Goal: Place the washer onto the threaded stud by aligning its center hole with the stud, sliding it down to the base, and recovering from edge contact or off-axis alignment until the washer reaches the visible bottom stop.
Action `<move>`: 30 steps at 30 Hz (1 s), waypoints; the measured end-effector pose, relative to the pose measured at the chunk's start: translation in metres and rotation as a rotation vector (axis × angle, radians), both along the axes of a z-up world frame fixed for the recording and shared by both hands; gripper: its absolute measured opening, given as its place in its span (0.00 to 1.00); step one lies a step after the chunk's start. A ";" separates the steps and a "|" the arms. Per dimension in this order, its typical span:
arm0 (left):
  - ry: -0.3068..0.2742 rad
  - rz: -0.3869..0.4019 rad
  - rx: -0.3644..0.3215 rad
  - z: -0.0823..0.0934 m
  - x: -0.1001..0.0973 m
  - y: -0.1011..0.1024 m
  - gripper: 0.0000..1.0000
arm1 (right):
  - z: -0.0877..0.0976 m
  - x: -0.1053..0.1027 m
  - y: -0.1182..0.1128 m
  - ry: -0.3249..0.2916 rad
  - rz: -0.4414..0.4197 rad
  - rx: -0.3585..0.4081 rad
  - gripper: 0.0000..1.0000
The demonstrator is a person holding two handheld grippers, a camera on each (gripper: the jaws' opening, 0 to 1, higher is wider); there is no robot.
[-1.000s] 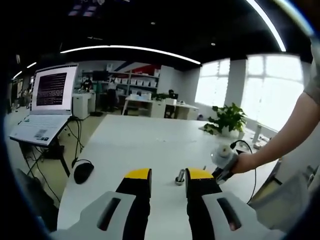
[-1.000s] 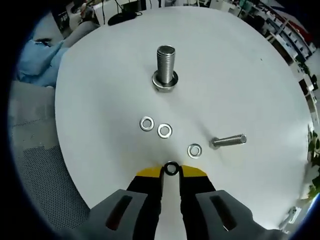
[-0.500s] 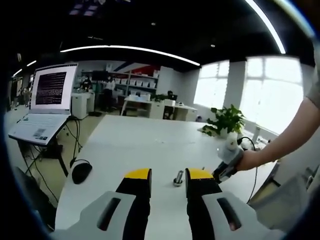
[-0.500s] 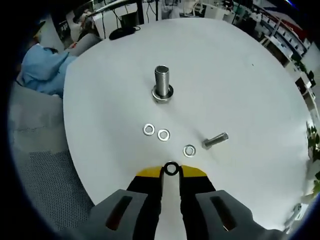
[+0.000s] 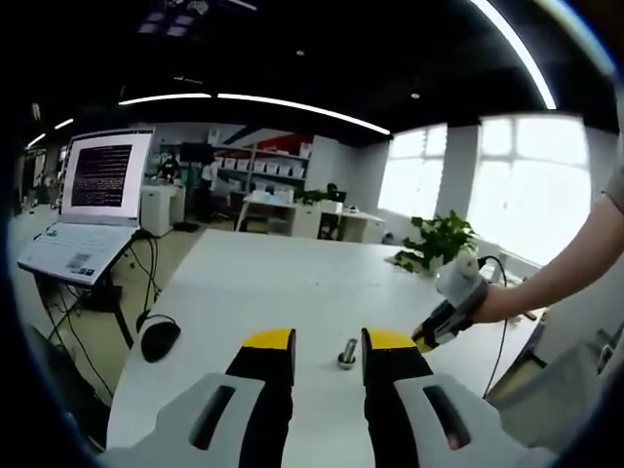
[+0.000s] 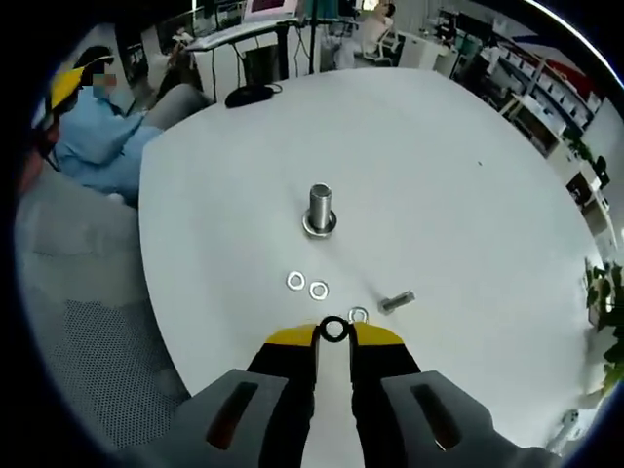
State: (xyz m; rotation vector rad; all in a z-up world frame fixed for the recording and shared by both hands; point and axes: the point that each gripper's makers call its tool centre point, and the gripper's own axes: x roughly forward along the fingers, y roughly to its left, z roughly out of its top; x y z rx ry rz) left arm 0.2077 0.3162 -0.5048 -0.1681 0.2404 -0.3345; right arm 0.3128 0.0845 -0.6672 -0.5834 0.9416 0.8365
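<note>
Washers (image 6: 307,286), 3 loose, with bolt (image 6: 396,302) between jaws and stud (image 6: 320,209)

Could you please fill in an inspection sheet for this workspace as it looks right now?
Surface: white table, bare around the parts.
Job's things: upright threaded stud; black washer pinched in right gripper.
Clutter: three loose washers; small bolt lying flat; computer mouse.
Grippers: right shut on washer; left gripper open, holding nothing.
Cables: mouse cable off the table edge.
Surroundings: laptop, potted plant, seated person.
</note>
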 end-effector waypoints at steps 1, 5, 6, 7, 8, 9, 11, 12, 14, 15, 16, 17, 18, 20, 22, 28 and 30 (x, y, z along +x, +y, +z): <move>0.001 -0.001 0.001 0.000 0.000 0.000 0.25 | 0.003 0.002 0.001 -0.012 0.001 0.005 0.14; -0.002 -0.003 0.006 0.000 -0.001 -0.001 0.25 | 0.013 0.008 0.001 -0.046 0.006 0.011 0.14; -0.002 -0.004 0.005 0.000 -0.001 -0.001 0.25 | 0.014 0.010 0.001 -0.050 0.005 0.013 0.14; -0.002 -0.004 0.005 0.000 -0.001 -0.001 0.25 | 0.016 0.012 0.001 -0.054 0.002 0.015 0.14; -0.002 -0.003 0.006 0.000 -0.001 -0.001 0.25 | 0.017 0.014 0.000 -0.059 0.000 0.017 0.14; -0.002 -0.004 0.003 0.000 -0.001 -0.001 0.25 | 0.018 0.016 0.000 -0.062 -0.003 0.018 0.14; 0.002 -0.007 0.005 -0.001 -0.001 -0.002 0.25 | 0.017 0.019 -0.002 -0.066 -0.005 0.010 0.14; 0.003 -0.008 0.006 -0.001 -0.001 -0.002 0.25 | 0.017 0.020 -0.003 -0.068 -0.004 0.006 0.14; 0.005 -0.013 0.006 -0.002 -0.001 -0.003 0.25 | 0.015 0.028 -0.009 -0.072 -0.009 -0.011 0.14; 0.006 -0.013 0.008 -0.002 -0.001 -0.003 0.25 | 0.015 0.031 -0.011 -0.070 -0.014 -0.013 0.14; 0.007 -0.014 0.007 -0.003 -0.001 -0.003 0.25 | 0.013 0.035 -0.014 -0.065 -0.022 -0.018 0.14; 0.008 -0.014 0.007 -0.003 -0.001 -0.003 0.25 | 0.012 0.036 -0.016 -0.054 -0.030 -0.021 0.14; 0.008 -0.012 0.007 -0.003 -0.001 -0.002 0.25 | 0.009 0.038 -0.016 -0.044 -0.031 -0.023 0.14; 0.008 -0.010 0.003 -0.003 -0.001 -0.002 0.25 | 0.010 0.043 -0.016 -0.060 -0.023 -0.038 0.14; 0.008 -0.010 0.004 -0.003 -0.001 -0.002 0.25 | 0.008 0.048 -0.015 -0.054 -0.026 -0.037 0.14; 0.012 -0.021 0.003 -0.004 -0.001 -0.004 0.25 | 0.001 0.055 -0.012 -0.039 -0.029 -0.055 0.14; 0.014 -0.024 0.001 -0.004 -0.001 -0.005 0.25 | -0.003 0.054 -0.010 -0.041 -0.009 -0.072 0.14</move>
